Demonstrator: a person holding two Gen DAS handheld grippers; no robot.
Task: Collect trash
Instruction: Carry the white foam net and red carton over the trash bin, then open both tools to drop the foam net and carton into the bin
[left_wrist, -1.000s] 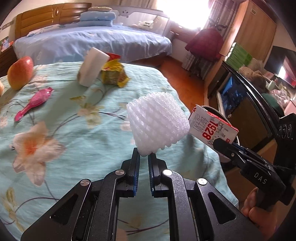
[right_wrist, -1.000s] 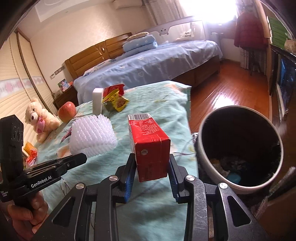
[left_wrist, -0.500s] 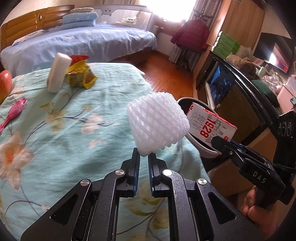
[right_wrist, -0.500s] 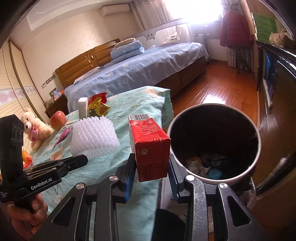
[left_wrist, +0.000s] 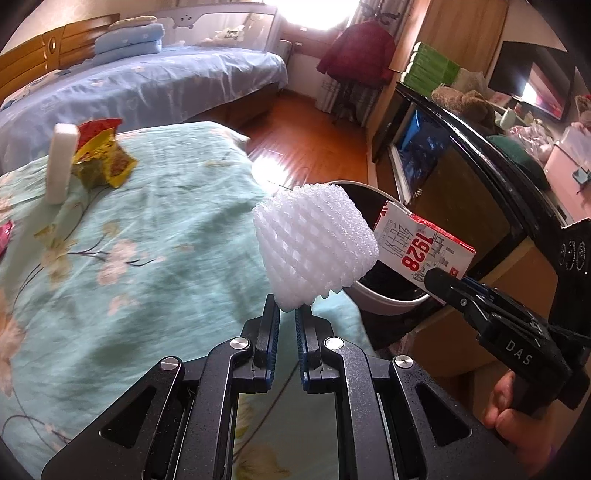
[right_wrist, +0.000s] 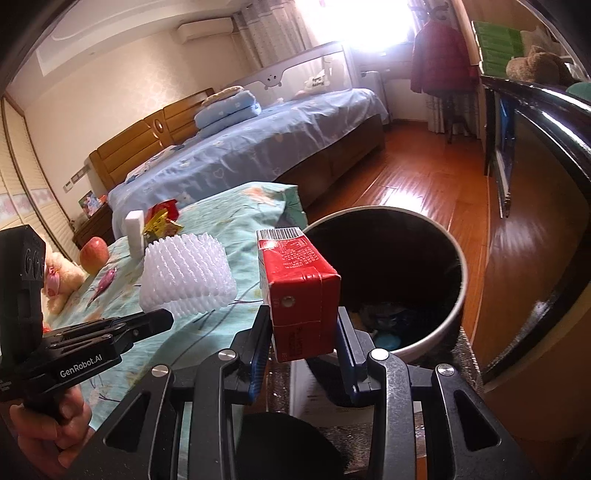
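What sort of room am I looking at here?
Most likely a home bedroom: a bed with a wooden headboard and folded blue quilt, a red coat hanging by the window.

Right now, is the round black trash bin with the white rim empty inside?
No, the round black trash bin with the white rim already has some crumpled rubbish lying at its bottom.

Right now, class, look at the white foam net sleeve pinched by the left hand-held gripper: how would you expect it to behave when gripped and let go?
The foam net sleeve is probably very light: held only by a pinched edge, it stands up without drooping. Its open mesh looks soft, so the left hand-held gripper likely squashes it nearly flat. Released, it may drift or bounce rather than drop cleanly.
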